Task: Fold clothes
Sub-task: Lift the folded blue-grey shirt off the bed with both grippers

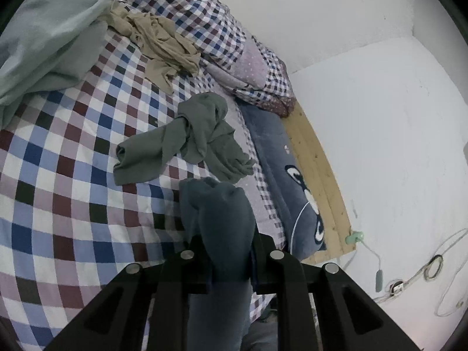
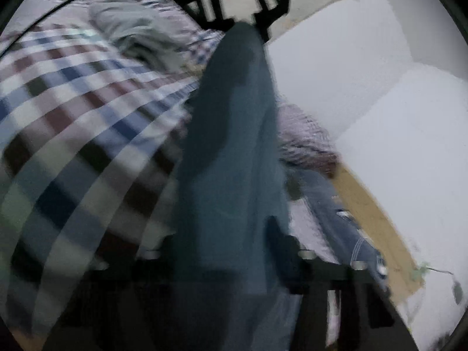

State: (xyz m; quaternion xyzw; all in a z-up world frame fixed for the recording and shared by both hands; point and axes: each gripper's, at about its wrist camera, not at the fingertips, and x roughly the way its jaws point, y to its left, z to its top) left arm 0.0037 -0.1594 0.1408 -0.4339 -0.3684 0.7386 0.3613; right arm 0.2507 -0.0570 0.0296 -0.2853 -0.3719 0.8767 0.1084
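The left gripper (image 1: 226, 251) is clamped on a blue cloth (image 1: 218, 213), its black jaws drawn close. The right gripper (image 2: 231, 251) is blurred, and the same cloth is pinched between its jaws, stretched toward the far left gripper.

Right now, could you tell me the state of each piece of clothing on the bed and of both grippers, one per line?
Blue garment: gripped at both ends, stretched between the two grippers, off the bed.
Grey-green garment: crumpled, unfolded, lying on the checked bedcover.
Beige garment: crumpled, unfolded, near the pillow.
Pale green garment: loosely heaped, unfolded.
Left gripper: shut on the blue garment.
Right gripper: shut on the blue garment; view blurred.
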